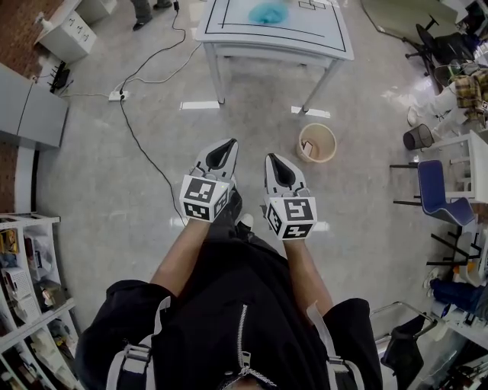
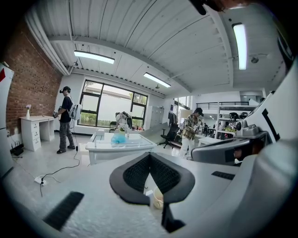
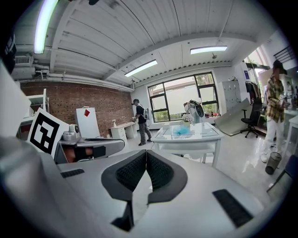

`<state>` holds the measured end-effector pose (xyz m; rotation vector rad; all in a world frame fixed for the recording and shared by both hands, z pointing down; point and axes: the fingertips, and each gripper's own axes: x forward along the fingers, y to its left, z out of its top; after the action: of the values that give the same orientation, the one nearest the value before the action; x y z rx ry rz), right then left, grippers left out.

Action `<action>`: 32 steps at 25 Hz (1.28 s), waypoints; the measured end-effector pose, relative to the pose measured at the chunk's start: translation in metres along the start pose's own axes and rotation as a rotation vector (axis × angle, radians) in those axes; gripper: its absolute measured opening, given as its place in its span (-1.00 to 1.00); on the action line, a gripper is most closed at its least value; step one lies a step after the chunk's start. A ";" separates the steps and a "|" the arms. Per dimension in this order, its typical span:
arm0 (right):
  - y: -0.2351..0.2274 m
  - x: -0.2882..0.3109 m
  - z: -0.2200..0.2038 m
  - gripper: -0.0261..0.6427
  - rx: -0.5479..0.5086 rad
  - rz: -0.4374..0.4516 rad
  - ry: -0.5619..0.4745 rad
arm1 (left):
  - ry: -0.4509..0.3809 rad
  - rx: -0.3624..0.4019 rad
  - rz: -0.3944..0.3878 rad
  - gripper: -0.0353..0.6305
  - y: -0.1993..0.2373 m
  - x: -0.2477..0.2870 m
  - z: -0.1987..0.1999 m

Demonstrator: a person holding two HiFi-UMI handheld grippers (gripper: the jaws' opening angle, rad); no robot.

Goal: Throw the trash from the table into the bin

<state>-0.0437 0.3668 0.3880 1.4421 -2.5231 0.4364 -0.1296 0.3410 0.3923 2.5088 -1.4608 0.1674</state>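
Pale grey floor [image 1: 152, 175] fills most of the head view, and a white tabletop [image 1: 274, 47] is seen at its far end. The trash, a crumpled blue wad [image 1: 268, 11], lies on that tabletop, well apart from both tools. The bin [image 1: 317, 142], a round tan pail, stands on the floor just beside the table's front right leg.

The left hand-held gripper [image 1: 230, 145] and the right hand-held gripper [image 1: 270, 160] are held side by side in front of the person's body, pointed toward the table. In each gripper view the dark pads are seen pressed together at the tips with nothing between them, so both are closed and empty.

A black cable [image 1: 141, 145] runs across the floor from a white power strip [image 1: 117, 96].
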 end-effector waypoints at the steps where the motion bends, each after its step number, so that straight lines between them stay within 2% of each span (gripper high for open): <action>1: -0.002 0.002 0.001 -0.89 -0.001 -0.002 0.001 | 0.000 0.001 -0.004 -0.88 0.002 0.004 0.001; 9: -0.018 0.037 0.019 -0.89 -0.013 0.002 0.012 | 0.006 0.000 -0.027 -0.88 0.020 0.044 0.012; 20: -0.050 0.119 0.048 -0.89 -0.032 -0.028 0.058 | 0.025 -0.028 -0.080 -0.88 0.069 0.127 0.025; 32: -0.068 0.201 0.075 -0.89 -0.018 -0.072 0.060 | 0.019 -0.026 -0.124 -0.88 0.129 0.187 0.047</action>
<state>-0.0883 0.1467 0.3915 1.4848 -2.4146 0.4368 -0.1500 0.1104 0.4051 2.5600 -1.2878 0.1494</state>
